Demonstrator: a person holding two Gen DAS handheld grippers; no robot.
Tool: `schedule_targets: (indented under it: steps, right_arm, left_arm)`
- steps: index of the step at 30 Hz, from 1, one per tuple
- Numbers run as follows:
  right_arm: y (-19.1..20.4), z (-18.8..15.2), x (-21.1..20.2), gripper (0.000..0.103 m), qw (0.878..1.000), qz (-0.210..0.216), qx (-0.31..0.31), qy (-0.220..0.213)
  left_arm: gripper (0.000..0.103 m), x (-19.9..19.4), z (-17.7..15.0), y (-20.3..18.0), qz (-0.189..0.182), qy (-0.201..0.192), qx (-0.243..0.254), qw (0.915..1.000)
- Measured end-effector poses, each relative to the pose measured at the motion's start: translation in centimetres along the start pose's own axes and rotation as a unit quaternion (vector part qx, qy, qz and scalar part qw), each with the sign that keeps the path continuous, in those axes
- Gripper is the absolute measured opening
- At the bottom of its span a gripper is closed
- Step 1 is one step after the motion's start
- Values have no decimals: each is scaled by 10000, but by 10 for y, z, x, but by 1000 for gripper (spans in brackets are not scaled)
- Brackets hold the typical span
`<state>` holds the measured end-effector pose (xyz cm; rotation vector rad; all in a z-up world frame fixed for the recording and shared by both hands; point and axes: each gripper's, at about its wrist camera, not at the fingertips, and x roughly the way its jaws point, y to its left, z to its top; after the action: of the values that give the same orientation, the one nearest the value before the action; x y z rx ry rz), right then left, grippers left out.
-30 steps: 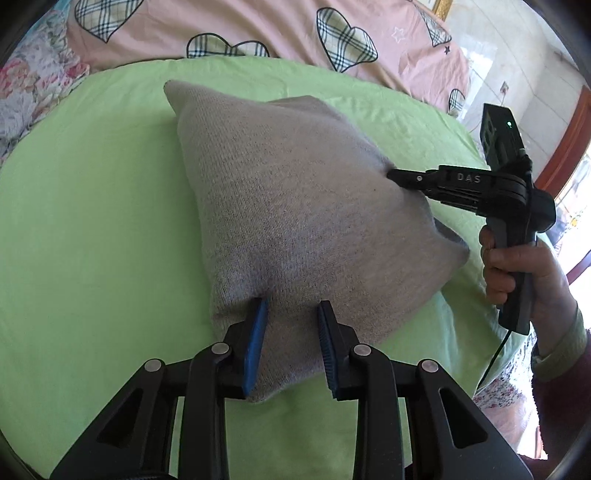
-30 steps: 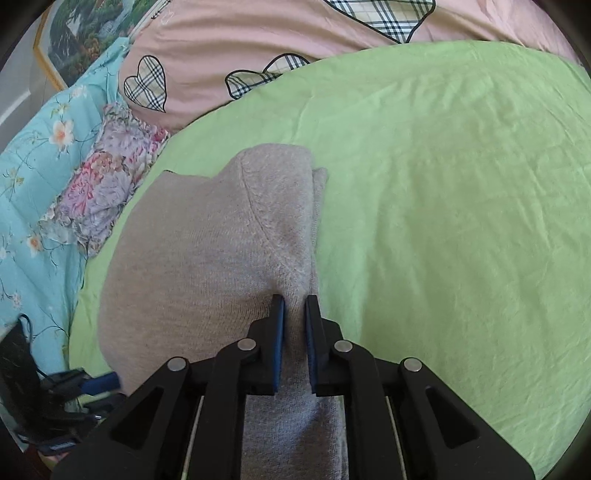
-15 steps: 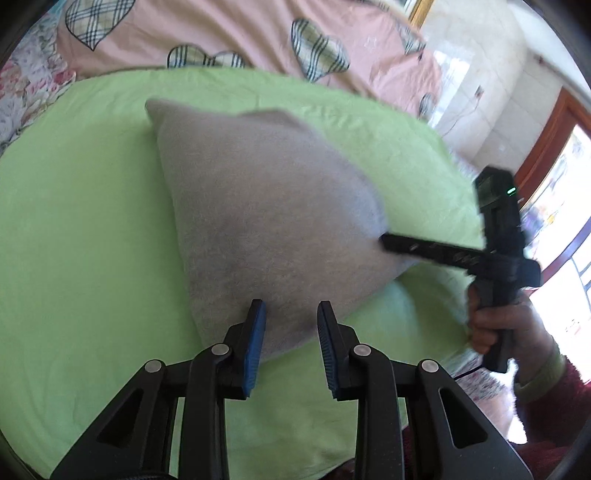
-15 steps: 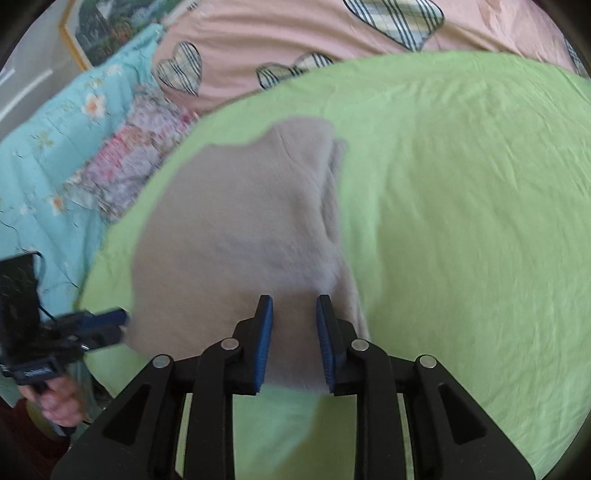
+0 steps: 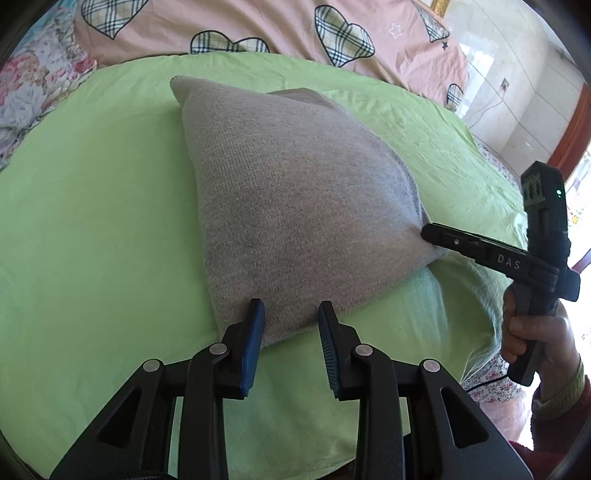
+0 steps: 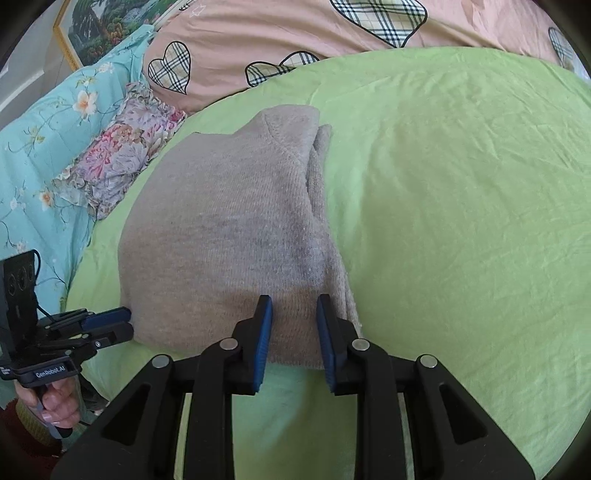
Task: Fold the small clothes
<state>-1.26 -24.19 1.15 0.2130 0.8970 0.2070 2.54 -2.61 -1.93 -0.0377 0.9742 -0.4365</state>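
Observation:
A folded grey knit garment (image 5: 295, 203) (image 6: 229, 236) lies flat on the green sheet (image 5: 92, 221). My left gripper (image 5: 290, 314) sits at its near edge with the jaws opening; the cloth edge lies between the blue pads, unpressed. In the right wrist view the left gripper (image 6: 127, 323) sits at the garment's lower left corner. My right gripper (image 6: 293, 306) is at the opposite near edge, jaws opening, cloth between the pads but not pinched. In the left wrist view the right gripper (image 5: 428, 234) has its tip at the garment's right corner.
A pink quilt with plaid hearts (image 5: 258, 22) (image 6: 295, 29) lies behind the sheet. A floral pillow (image 6: 118, 158) and a teal floral cover (image 6: 44, 129) lie beside it. A hand (image 5: 532, 332) holds the right gripper near the bed's edge.
My right gripper let go of the pinched fold, drew back to the garment's near edge and opened. The garment settled flat. The left gripper stayed where it was.

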Motion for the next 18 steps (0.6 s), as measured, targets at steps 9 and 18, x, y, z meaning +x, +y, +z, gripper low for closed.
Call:
schedule_targets:
  steps: [9,18]
  right_arm:
    - [16,-10,-29,39,10000,-18,-30,-71]
    - [36,-25,-37,46,9999,54,-161,-6]
  left_arm:
    - [51,-19,-8,3,976,82,-373,9945]
    - [57,-27,-20,13,1248,129,-515,9908]
